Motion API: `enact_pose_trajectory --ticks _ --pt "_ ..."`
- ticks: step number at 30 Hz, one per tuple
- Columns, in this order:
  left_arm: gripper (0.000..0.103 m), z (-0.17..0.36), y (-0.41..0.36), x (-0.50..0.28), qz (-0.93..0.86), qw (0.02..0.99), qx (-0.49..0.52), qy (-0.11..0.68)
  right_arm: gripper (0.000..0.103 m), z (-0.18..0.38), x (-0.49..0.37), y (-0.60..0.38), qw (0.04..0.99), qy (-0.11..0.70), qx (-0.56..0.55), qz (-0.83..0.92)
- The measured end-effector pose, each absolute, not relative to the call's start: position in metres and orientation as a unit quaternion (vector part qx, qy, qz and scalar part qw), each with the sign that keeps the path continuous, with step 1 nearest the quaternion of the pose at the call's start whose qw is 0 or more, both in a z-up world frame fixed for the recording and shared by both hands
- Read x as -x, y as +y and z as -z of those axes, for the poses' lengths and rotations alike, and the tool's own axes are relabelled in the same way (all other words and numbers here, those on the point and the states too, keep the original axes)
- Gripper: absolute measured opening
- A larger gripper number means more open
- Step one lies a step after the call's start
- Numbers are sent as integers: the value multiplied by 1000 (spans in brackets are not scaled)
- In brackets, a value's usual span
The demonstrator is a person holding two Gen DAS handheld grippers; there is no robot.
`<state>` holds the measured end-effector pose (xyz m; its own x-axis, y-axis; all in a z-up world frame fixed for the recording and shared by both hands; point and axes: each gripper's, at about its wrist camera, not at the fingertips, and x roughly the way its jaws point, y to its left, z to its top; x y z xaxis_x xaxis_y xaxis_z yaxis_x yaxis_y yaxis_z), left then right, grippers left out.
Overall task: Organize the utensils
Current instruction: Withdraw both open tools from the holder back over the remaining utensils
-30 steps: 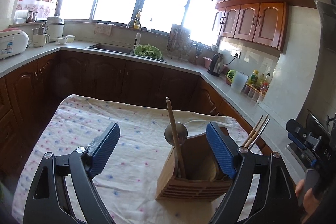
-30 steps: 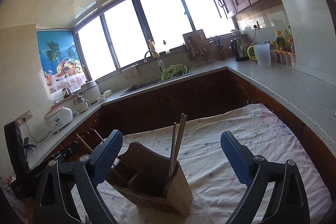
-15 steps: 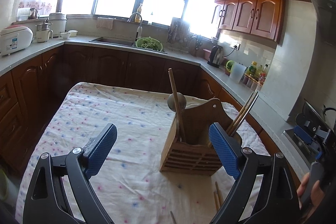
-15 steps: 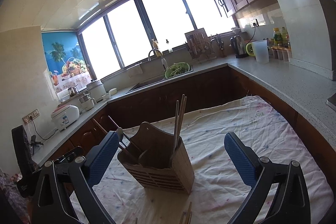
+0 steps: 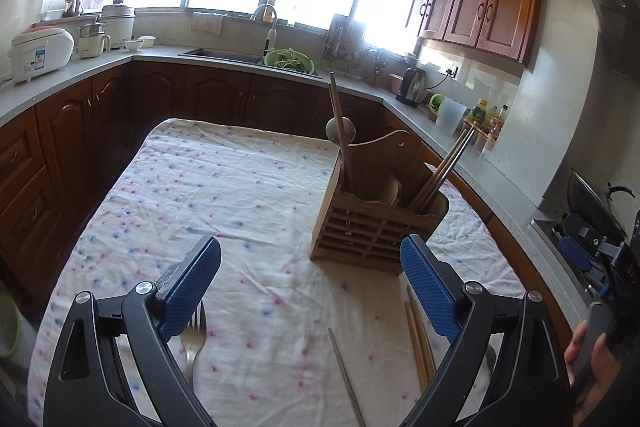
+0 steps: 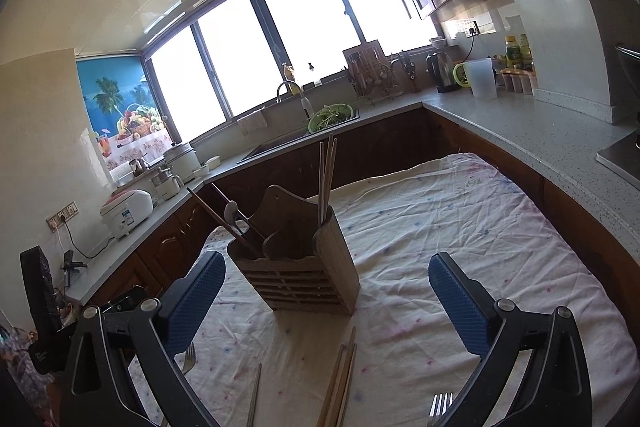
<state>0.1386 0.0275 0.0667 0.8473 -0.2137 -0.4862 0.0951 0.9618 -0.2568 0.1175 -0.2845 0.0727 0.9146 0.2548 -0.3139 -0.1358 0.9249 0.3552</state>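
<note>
The utensil holder [image 5: 378, 215] now stands in the middle right of the left wrist view and just left of centre in the right wrist view [image 6: 298, 259], upright on the cloth-covered tabletop [image 5: 224, 195], and it looks smaller and farther off than it did a second ago, when it sat between the blue pads at the bottom of both frames. Both hand-held grippers have drawn back and tipped down: the left hand-held gripper [image 5: 310, 291] and the right hand-held gripper [image 6: 326, 301] each hang with jaws wide apart and nothing between them. The holder already carries a wooden stick [image 5: 340, 131], a round-ended ladle [image 5: 341, 131] behind it, and a pair of chopsticks [image 5: 444, 167] leaning right. Pulling back has brought loose pieces into sight along the lower edge: a fork [image 5: 194, 343] at lower left beside the left pad, a single metal chopstick [image 5: 346, 375] at bottom centre, and wooden chopsticks [image 5: 418, 339] at lower right; the right wrist view adds a second fork [image 6: 440, 407] at the bottom right. I'd say one drop-off is finished and the hands are lining up for the next pickup, with several pieces left to gather.
</note>
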Motion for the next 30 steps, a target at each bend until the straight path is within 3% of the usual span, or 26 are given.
enact_pose_trajectory --ticks 25,27,30 --pt "93 0 1 -121 92 924 79 363 102 -6 -98 -273 951 258 -144 -94" --pt "93 5 -3 -124 98 920 77 372 100 -4 -101 -272 950 264 -140 -93" --pt "87 11 -9 -128 107 915 70 382 87 2 -107 -270 946 278 -137 -94"
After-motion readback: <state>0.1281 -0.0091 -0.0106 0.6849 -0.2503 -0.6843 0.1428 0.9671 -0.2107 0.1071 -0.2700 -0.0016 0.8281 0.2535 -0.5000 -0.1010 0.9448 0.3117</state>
